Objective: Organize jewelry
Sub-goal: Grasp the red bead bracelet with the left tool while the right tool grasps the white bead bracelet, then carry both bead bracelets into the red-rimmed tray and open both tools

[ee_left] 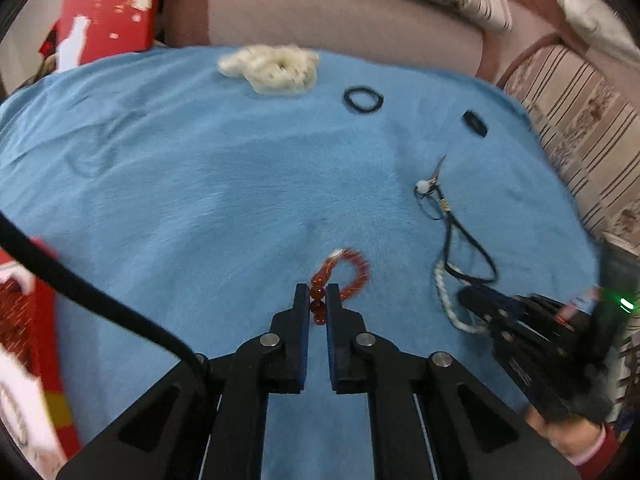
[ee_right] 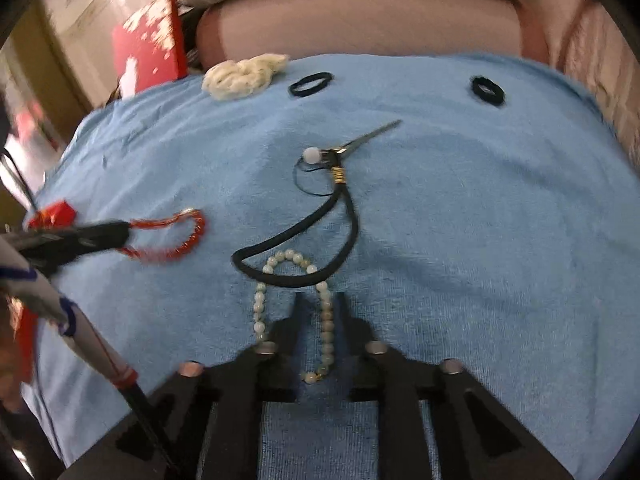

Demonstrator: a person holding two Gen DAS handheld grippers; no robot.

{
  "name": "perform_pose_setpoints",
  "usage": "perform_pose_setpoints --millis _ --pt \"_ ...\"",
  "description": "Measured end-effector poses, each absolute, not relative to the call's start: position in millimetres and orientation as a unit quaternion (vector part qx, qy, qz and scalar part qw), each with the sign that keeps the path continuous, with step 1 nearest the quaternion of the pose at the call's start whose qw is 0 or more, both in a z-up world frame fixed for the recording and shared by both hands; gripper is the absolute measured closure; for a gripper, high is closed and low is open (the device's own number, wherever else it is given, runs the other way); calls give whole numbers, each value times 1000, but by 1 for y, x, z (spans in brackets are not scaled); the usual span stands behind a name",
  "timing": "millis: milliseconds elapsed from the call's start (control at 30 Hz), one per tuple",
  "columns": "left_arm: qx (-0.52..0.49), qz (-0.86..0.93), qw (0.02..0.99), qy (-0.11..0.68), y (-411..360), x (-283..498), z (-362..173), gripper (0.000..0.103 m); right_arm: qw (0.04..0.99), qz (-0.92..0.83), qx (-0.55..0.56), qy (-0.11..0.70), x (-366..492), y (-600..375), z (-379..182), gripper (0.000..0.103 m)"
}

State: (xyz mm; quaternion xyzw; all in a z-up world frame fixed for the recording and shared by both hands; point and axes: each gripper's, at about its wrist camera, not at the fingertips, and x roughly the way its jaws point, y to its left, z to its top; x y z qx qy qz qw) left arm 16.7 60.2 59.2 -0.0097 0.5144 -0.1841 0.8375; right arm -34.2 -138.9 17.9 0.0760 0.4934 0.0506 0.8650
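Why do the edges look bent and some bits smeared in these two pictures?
Both views are fisheye, so the blue cloth bulges and the corners go dark. In the left wrist view the red bead bracelet is smeared by motion; the black hair tie stays crisp. In the right wrist view the pale bead bracelet is fairly sharp, the left edge blurred.

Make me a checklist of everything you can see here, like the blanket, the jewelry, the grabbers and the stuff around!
Surface: blue fuzzy blanket, spread flat.
Job's things: red bead bracelet; pale bead bracelet; black cord necklace with a white bead and metal pin; thin black hair tie; thick black hair tie; cream scrunchie.
Clutter: nothing seen.
Grippers: left gripper shut on the red bead bracelet; right gripper shut on the pale bead bracelet.
Cables: black cable beside the left gripper.
Surroundings: pink sofa, red box, striped cushion.
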Motion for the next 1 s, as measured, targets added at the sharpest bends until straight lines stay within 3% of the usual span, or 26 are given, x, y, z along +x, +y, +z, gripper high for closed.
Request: perform_pose_setpoints --millis 500,767,1000 --pt "-55 -81 883 459 233 -71 150 96 878 155 60 450 -78 -61 108 97" --pt "-72 -25 869 489 316 -56 135 96 869 222 5 443 -77 32 136 97" --pt "-93 -38 862 497 338 -32 113 96 846 275 -29 456 -61 119 131 97"
